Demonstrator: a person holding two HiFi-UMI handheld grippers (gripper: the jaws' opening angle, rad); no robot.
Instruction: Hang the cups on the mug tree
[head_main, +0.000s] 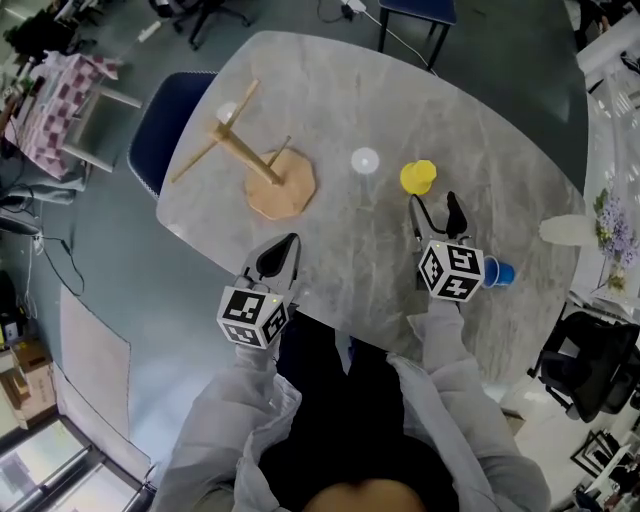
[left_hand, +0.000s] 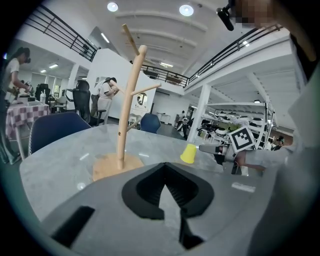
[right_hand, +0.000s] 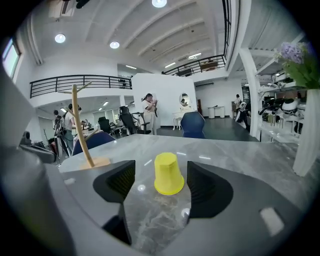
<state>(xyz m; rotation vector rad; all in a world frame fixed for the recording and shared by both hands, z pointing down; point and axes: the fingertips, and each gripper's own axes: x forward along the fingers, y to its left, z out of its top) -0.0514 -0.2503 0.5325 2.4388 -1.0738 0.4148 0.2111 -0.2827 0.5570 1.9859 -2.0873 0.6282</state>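
A person's right gripper (head_main: 435, 212) hangs low over the worktop (head_main: 340, 90), its jaws apart and empty, lined up on a yellow cup (head_main: 418, 177) that stands mouth down just ahead of the pads, right of the worktop's middle and not yet touched. The left gripper (head_main: 279, 256) waits clenched on nothing near the near edge, pointing toward the wooden mug tree (head_main: 263, 166), whose round base sits close to the left edge. The step in hand looks like the pickup of the yellow cup. It probably goes best if the jaws slide forward level, tips kept off the stone, until both pads flank the cup's wall, then close gently, since a light cup may buckle or skid away. No handle shows on the cup, so hanging it likely means dropping its mouth over a peg. Room to move is good: bare stone lies between cup and tree, broken only by a white cup (head_main: 365, 160) standing between them, best passed over rather than beside. A blue cup (head_main: 499, 272) lies just beside the right gripper near the near right edge, and a pale vase (head_main: 565, 230) stands at the right edge, so any backing out calls for care. One peg of the tree reaches out past the left edge.
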